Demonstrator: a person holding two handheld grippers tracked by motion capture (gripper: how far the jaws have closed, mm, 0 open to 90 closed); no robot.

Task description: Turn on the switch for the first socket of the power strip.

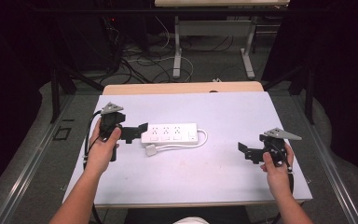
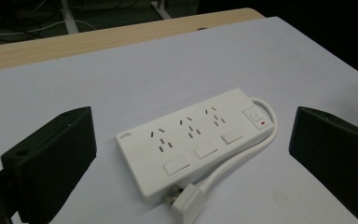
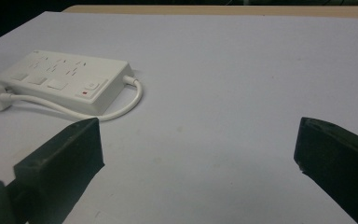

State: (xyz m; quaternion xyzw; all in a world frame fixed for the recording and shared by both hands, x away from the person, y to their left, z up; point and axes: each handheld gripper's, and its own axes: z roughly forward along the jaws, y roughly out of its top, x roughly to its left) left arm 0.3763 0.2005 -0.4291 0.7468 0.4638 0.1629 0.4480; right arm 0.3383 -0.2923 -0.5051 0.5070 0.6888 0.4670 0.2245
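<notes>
Power strip (image 1: pixel 169 133) w/ 3 sockets, no legible brand, left gripper (image 1: pixel 137 132) fingers wide apart beside it, right gripper (image 1: pixel 243 150) gaping, empty.

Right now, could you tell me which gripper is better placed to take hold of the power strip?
Left: the left gripper is open right at the power strip; the right gripper sits well off.

pale sheet (image 1: pixel 214 172) over wood table (image 1: pixel 182 87), grey desk legs (image 1: pixel 177 51) & loose cables (image 1: pixel 140 63) on floor behind.
</notes>
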